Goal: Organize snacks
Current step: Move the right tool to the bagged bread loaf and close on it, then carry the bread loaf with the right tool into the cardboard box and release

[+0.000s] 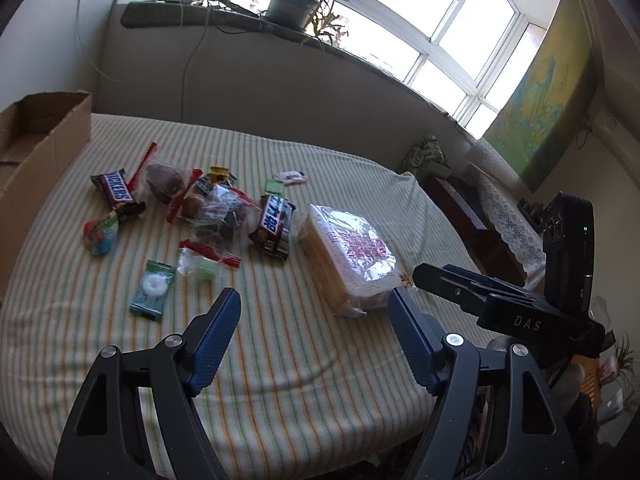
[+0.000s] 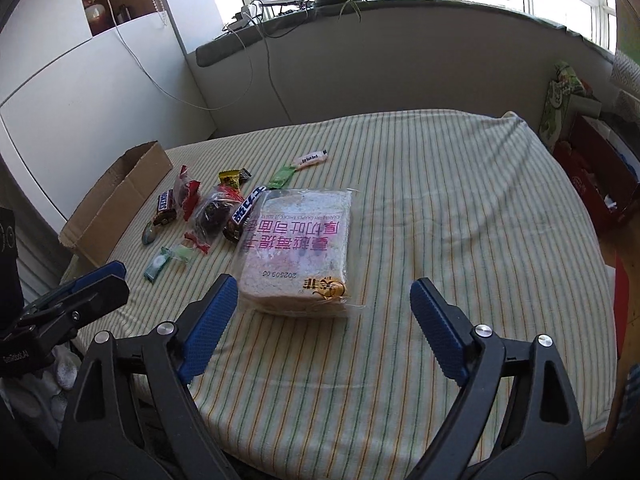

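Note:
Several snacks lie on the striped tablecloth [image 1: 280, 360]. A bagged loaf of sliced bread [image 1: 348, 256] [image 2: 298, 248] lies nearest. Left of it are a dark Snickers bar with white script [image 1: 274, 226] [image 2: 245, 212], clear bags of dark pastries [image 1: 218, 212] [image 2: 214, 210], a Snickers bar [image 1: 116, 188] [image 2: 165, 204] and a green mint packet [image 1: 152, 290] [image 2: 157, 266]. My left gripper [image 1: 314, 300] is open and empty, above the cloth near the bread's near-left corner. My right gripper [image 2: 324, 292] is open and empty, just in front of the bread.
An open cardboard box [image 1: 36, 148] [image 2: 116, 204] stands at the table's left edge. A small white packet [image 2: 311, 157] and a green sachet [image 2: 282, 176] lie farther back. A windowsill with a potted plant [image 1: 292, 4] runs behind. Red boxes [image 2: 596, 176] sit right of the table.

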Demonstrator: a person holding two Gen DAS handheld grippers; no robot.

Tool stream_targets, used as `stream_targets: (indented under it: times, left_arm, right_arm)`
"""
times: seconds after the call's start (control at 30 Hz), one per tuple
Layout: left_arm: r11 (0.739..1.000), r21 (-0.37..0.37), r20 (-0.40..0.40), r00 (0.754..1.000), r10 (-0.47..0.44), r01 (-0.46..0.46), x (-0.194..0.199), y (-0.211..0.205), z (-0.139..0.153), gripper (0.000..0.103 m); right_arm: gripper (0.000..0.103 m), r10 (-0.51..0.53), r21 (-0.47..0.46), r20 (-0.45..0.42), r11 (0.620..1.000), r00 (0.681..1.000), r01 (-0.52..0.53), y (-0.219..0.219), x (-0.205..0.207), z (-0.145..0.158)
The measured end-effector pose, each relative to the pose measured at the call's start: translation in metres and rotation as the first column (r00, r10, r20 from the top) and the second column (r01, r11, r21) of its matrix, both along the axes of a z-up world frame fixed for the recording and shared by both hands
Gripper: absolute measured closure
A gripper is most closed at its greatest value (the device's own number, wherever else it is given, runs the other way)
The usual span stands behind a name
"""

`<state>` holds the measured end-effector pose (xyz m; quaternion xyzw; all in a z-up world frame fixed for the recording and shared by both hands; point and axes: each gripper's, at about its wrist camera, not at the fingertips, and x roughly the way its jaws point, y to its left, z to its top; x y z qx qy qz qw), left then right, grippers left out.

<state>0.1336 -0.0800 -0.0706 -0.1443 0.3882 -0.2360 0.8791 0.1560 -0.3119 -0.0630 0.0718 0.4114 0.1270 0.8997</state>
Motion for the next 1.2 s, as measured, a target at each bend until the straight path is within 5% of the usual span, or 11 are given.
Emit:
stream_targets:
  times: [0.13, 0.63, 1.2]
  left_arm:
    - [0.998, -0.037, -0.077, 0.996, -0.054, 0.051, 0.016, -0.015, -0.012, 0.039]
    - [0.989, -0.025, -0.15, 0.978, -0.147, 0.145, 0.038, -0.047, -0.029, 0.044]
    - [0.992, 0.045, -0.058, 0.992, -0.114, 0.116, 0.044, -0.054, -0.015, 0.045]
  right_arm:
    - [0.02, 0.038, 0.147, -0.099, 0.989, 0.994, -0.023, -0.013, 0.029, -0.012]
    - [0.041, 0.123, 0.267, -0.271, 0.962, 0.955, -0.048, -0.006, 0.075, -0.045]
    - [0.053, 0.165, 0.238, -0.243, 0.965, 0.956, -0.106, 0.016, 0.073, -0.027]
